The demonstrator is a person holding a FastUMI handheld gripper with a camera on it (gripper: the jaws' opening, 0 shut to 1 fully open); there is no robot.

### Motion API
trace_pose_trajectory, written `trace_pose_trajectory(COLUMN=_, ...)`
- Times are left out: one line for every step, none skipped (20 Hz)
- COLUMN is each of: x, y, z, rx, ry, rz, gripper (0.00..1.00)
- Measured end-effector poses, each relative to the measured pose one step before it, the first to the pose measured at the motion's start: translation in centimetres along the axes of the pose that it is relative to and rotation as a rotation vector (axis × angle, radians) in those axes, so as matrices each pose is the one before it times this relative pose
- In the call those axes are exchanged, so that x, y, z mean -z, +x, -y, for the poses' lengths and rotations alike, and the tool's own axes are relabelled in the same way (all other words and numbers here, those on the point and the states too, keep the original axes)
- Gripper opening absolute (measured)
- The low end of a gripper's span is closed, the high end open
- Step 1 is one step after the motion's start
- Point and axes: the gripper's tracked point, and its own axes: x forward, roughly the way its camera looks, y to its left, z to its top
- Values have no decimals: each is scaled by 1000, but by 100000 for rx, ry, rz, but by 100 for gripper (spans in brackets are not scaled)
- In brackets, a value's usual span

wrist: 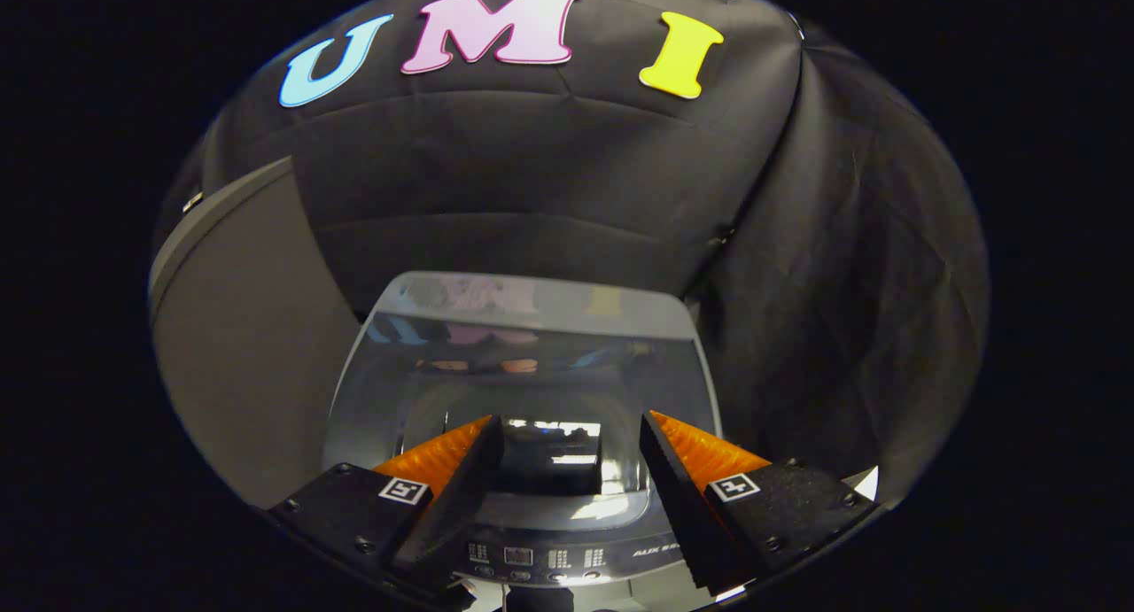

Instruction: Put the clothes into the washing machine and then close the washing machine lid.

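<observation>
Washer (523, 506) stood below and just ahead of the gripper (571, 439), seen from above. Its lid (523, 364) lay closed and flat over the top: a glossy, dark, see-through pane with rounded corners and a pale grey frame, wider toward the fingers and narrower toward the wall. The pane mirrored the booth, so bright patches and coloured smears floated across it. Through it the round mouth of the drum (549, 457) showed dimly, a dark hollow ringed by a lighter rim; whether clothes lay inside could not be told, since glare and reflections covered the opening.

A control strip (540, 559) ran along the washer's near edge, under the fingers, with a row of small buttons and tiny displays on a dark curved band.

The jaws stood wide apart and held nothing, the lid's near edge showing in the gap. Each finger was a wedge: the inner pad faces were black and matte, the outer sides orange and ribbed, and the bases were black blocks with screws and a small square marker each. The left finger (447, 479) and right finger (687, 479) hung above the lid's front part; contact with it could not be told.

A flat grey panel (239, 364) rose to the left of the washer. Wrinkled black cloth (842, 284) hung behind and to the right.
</observation>
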Motion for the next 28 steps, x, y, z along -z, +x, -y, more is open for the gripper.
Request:
trace_pose_trajectory(x=-344, y=-366, z=-527, rx=-469, ry=-932, rz=-424, gripper=99)
trace_pose_trajectory(x=-11, y=-408, z=-639, rx=-1781, ry=-48, rz=1543, gripper=99)
trace_pose_trajectory(x=-418, y=-291, z=-439, rx=-927, ry=-441, rz=2403, gripper=99)
trace_pose_trajectory(x=-1104, y=-503, z=-657, rx=-913, ry=-504, rz=3206, gripper=99)
trace_pose_trajectory(x=-1432, y=-500, z=-797, rx=-702, ry=-113, rz=4180, gripper=99)
trace_pose_trajectory(x=-1693, y=-640, z=-694, rx=-413, ry=-47, rz=4647, gripper=99)
trace_pose_trajectory(x=-1358, y=-816, z=-899, rx=-142, ry=135, rz=4598, gripper=99)
trace_pose_trajectory(x=-1949, y=-697, z=-764, rx=-785, ry=1012, rz=4440, gripper=99)
trace_pose_trajectory(x=-2202, y=-935, z=-609, rx=-387, ry=1382, rz=4699, gripper=99)
trace_pose_trajectory(x=-2064, y=-848, z=-754, rx=-64, ry=1407, rz=4637, gripper=99)
trace_pose_trajectory(x=-2424, y=-1091, z=-837, rx=-21, ry=2225, rz=5548, gripper=99)
trace_pose_trajectory(x=-1760, y=-880, z=-777, rx=-299, ry=1940, rz=4041, gripper=99)
trace_pose_trajectory(x=-1955, y=-630, z=-1112, rx=-518, ry=2198, rz=4719, gripper=99)
trace_pose_trajectory(x=-1898, y=-615, z=-1266, rx=-386, ry=1311, rz=4115, gripper=99)
trace_pose_trajectory(x=-1880, y=-387, z=-1213, rx=-516, ry=758, rz=4134, gripper=99)
trace_pose_trajectory(x=-1731, y=-576, z=-1255, rx=-303, ry=857, rz=3959, gripper=98)
trace_pose_trajectory(x=-1451, y=-513, z=-1196, rx=-282, ry=1139, rz=3365, gripper=98)
trace_pose_trajectory(x=-1551, y=-577, z=-1334, rx=-295, ry=1401, rz=3324, gripper=98)
trace_pose_trajectory(x=-1621, y=-269, z=-1500, rx=413, ry=851, rz=3359, gripper=98)
trace_pose_trajectory(x=-1316, y=-690, z=-1474, rx=236, ry=254, rz=2382, gripper=98)
trace_pose_trajectory(x=-884, y=-651, z=-1779, rx=-672, ry=-91, rz=1555, gripper=98)
trace_pose_trajectory(x=-639, y=-615, z=-1992, rx=-1006, ry=95, rz=892, gripper=98)
trace_pose_trajectory(x=-696, y=-495, z=-2103, rx=-1456, ry=205, rz=1380, gripper=98)
trace_pose_trajectory(x=-440, y=-552, z=-1756, rx=-84, ry=-43, rz=1335, gripper=98)
trace_pose_trajectory(x=-390, y=-738, z=-1874, rx=-851, ry=335, rz=1293, gripper=98)
trace_pose_trajectory(x=152, y=-454, z=-1877, rx=-543, ry=-12, rz=758, gripper=99)
trace_pose_trajectory(x=34, y=-517, z=-1787, rx=-1280, ry=-9, rz=341, gripper=98)
trace_pose_trajectory(x=331, y=-433, z=-2355, rx=-2390, ry=-251, rz=-504, gripper=98)
